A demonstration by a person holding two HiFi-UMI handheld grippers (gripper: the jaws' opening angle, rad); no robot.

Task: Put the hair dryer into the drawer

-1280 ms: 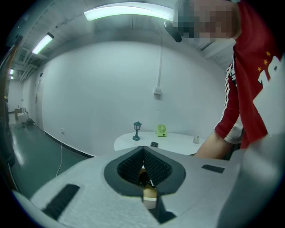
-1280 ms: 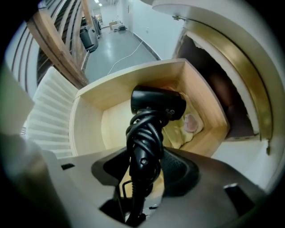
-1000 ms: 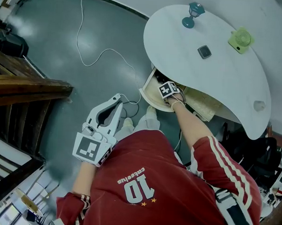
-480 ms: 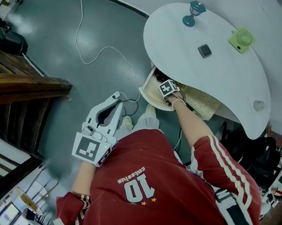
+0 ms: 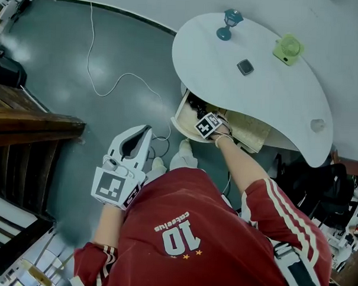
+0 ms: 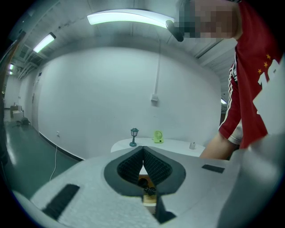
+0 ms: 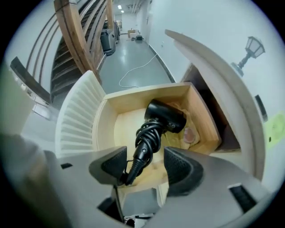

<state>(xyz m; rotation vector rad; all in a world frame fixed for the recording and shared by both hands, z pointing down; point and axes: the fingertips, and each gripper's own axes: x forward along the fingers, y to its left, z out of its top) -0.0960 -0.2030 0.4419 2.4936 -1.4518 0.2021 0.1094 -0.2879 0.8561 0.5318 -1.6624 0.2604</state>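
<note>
A black hair dryer [image 7: 162,116], its cord wound round the handle, lies inside the open wooden drawer [image 7: 107,129] under the white table. My right gripper [image 7: 144,164] hangs just above it and points steeply down. Its jaws have just been opening; the handle's end shows between them, but the pads do not press on it. In the head view the right gripper [image 5: 206,121] hovers over the drawer [image 5: 181,113], where part of the dryer [image 5: 195,104] shows dark. My left gripper [image 5: 145,132] is held out over the floor, shut and holding nothing [image 6: 142,151].
The white table [image 5: 258,95] carries a small teal lamp [image 5: 227,23], a green fan [image 5: 288,48] and a small dark device [image 5: 245,66]. A white cable [image 5: 110,83] trails over the grey floor. Wooden stairs [image 5: 25,127] stand at the left.
My right gripper has lifted a little above the drawer, leaving the hair dryer lying inside. The left gripper has hardly moved.
</note>
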